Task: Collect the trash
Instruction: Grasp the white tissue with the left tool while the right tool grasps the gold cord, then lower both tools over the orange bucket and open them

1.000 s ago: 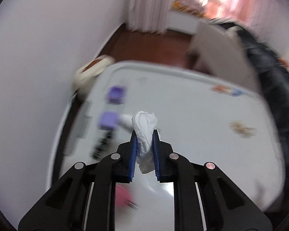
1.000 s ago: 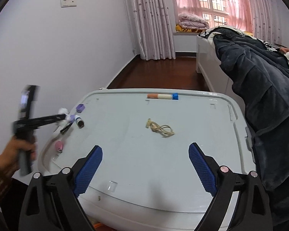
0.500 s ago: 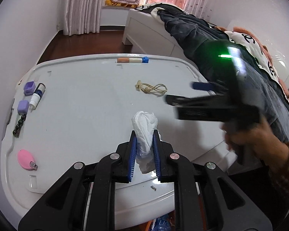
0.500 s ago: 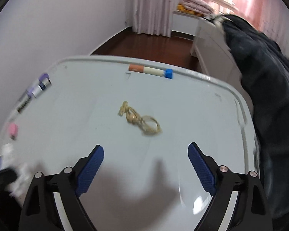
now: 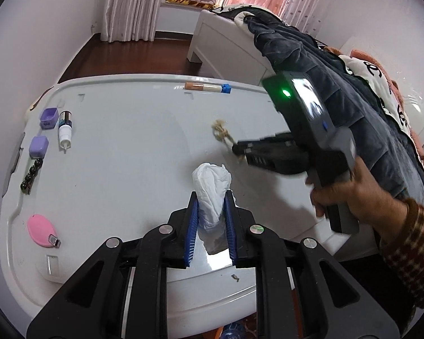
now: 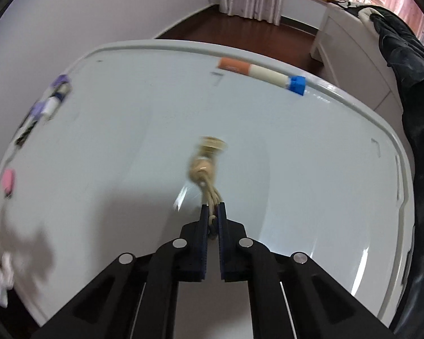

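From the left wrist camera, the left claw is squeezing a crumpled white tissue between its blue pads, which are standing nearly together, with the wad bulging out above the tips. It is hanging over the near part of the white surface. Farther out, the right claw is reaching in from the right, held by a hand in a checked sleeve, and its tip is meeting a tangle of tan string lying mid-surface. Along the left edge are lying a purple box, a small white bottle, a purple case, a strand of black beads and a pink oval tag. An orange and white tube with a blue cap is resting at the far rim.

From the right wrist camera, the right claw is pinching the tan string: its jaws have just been closing and are now clamping the strands between the blue pads, the knotted end trailing forward over the surface. The tube is lying beyond, by the far rim. The tissue is showing blurred at the lower left edge.
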Action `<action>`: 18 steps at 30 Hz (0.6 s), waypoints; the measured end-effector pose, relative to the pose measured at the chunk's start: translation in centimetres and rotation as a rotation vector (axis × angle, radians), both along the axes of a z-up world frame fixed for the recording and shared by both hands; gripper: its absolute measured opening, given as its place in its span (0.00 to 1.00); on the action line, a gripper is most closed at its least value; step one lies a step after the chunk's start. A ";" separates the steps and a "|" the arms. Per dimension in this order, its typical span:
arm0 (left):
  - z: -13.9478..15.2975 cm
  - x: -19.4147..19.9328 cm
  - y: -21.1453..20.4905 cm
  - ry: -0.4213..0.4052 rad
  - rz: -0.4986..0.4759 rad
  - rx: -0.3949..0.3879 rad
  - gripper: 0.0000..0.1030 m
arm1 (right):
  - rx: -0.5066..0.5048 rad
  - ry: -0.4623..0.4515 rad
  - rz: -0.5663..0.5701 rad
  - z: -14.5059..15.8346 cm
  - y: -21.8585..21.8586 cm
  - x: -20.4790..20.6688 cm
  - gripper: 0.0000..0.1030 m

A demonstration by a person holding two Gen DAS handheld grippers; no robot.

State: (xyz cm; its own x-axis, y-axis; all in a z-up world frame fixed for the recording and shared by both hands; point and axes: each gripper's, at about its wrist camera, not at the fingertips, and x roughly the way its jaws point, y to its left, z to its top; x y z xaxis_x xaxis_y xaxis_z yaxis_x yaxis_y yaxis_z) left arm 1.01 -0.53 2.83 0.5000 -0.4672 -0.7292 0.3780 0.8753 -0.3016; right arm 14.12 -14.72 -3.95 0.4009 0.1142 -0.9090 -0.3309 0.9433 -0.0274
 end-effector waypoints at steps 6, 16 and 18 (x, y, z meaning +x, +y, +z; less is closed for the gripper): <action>0.5 -0.5 0.0 -0.022 -0.008 0.009 0.16 | 0.171 -0.015 -0.020 3.5 -0.9 -5.6 0.05; 0.4 -1.7 -0.3 -0.023 -0.034 0.025 0.16 | 0.256 -0.078 -0.044 10.0 -3.2 -17.0 0.06; 0.4 -2.4 -0.5 -0.020 -0.047 0.030 0.16 | 0.255 -0.088 -0.043 11.1 -3.6 -19.5 0.06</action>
